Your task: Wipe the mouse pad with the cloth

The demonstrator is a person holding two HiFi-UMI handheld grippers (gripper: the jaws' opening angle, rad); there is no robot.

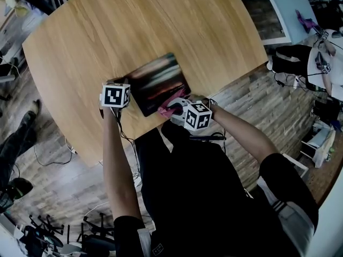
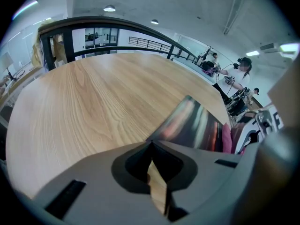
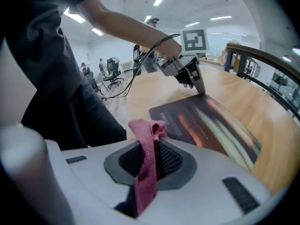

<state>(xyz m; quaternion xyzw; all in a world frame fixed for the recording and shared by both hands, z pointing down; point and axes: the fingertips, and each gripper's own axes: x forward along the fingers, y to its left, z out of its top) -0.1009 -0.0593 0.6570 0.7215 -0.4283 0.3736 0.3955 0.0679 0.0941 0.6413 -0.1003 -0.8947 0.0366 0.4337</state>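
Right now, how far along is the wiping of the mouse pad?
Done: the cloth is pinched in the shut right gripper. In hand: that gripper is at the near edge of the mouse pad, while the left gripper, also shut, rests its tips at a pad corner, apparently steadying it on the table. Left: the wiping across the pad; no finished stroke can be told.

Mouse pad (image 1: 156, 82) on table (image 1: 161, 20); cloth (image 1: 169, 104) apparently touching its near-right edge.
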